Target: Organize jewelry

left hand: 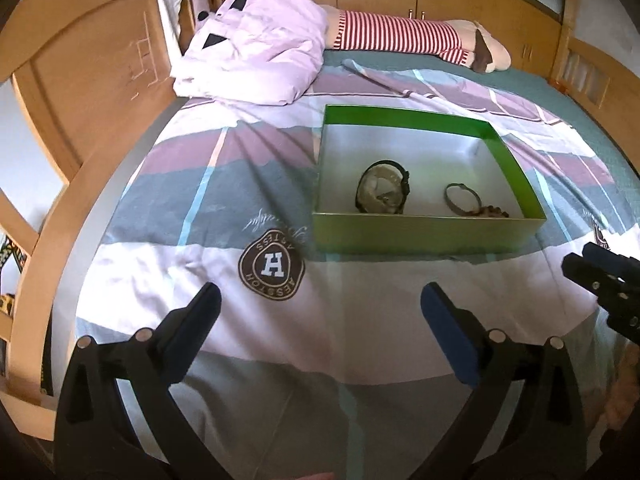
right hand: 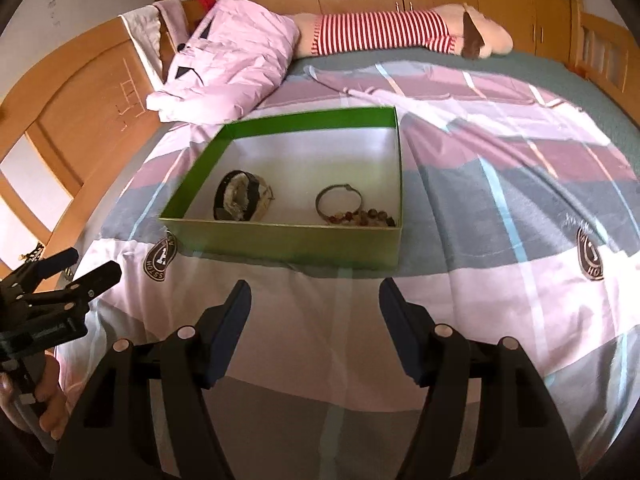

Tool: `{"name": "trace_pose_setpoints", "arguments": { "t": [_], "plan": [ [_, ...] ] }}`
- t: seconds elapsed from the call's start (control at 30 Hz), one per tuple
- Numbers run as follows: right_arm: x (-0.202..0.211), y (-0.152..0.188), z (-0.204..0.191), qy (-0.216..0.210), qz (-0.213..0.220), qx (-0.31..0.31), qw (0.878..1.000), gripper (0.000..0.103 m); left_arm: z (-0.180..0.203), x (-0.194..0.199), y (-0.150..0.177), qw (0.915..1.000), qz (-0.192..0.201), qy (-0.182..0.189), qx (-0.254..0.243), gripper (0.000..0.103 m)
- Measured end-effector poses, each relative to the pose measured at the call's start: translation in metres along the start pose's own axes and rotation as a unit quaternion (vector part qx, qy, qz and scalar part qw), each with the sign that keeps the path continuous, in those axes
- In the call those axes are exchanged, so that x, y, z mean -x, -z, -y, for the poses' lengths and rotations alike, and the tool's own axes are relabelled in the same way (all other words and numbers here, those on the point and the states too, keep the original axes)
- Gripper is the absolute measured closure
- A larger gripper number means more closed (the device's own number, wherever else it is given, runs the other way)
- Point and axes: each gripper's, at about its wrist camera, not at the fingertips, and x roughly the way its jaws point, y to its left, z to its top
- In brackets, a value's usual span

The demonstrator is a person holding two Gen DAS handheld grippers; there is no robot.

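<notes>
Box [right hand: 288, 246]: you had watch [right hand: 240, 196], bangle [right hand: 338, 200], beads [right hand: 360, 216] grouped inside.
Left gripper [left hand: 320, 316]: wide, empty.
Right gripper [right hand: 316, 312]: parted, empty.

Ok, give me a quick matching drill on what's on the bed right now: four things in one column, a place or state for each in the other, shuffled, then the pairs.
Things:
1. watch
2. beaded bracelet
3. green box
4. left hand-held gripper

Places or states:
A. resting on the striped bedspread
B. open, nothing between its fingers
C. in the box, left part as the right wrist view shows it
D. in the box, by its near right corner in that view

Pairs: 1-C, 2-D, 3-A, 4-B
</notes>
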Motion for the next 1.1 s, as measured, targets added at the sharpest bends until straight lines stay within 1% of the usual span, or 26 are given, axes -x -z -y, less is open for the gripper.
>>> {"name": "trace_pose_setpoints", "arguments": {
  "t": [0.13, 0.23, 0.4, 1.1],
  "plan": [
    [0.001, 0.001, 0.003, -0.006, -0.004, -0.004, 1.000, 0.036, 0.001, 0.004, 0.000, 0.9999, 0.009, -0.002, -0.006, 0.002],
    [-0.003, 0.002, 0.001, -0.011, -0.018, -0.001, 1.000, 0.036, 0.006, 0.007, 0.001, 0.9997, 0.015, -0.004, -0.016, 0.002],
    [-0.004, 0.003, -0.004, -0.009, -0.020, 0.008, 1.000, 0.036, 0.009, 0.005, 0.002, 0.9997, 0.011, -0.004, -0.022, 0.002],
    [-0.010, 0.006, -0.006, -0.008, -0.035, 0.002, 0.999, 0.036, 0.011, 0.007, 0.002, 0.9996, 0.014, 0.009, -0.023, 0.002]
  ]
}}
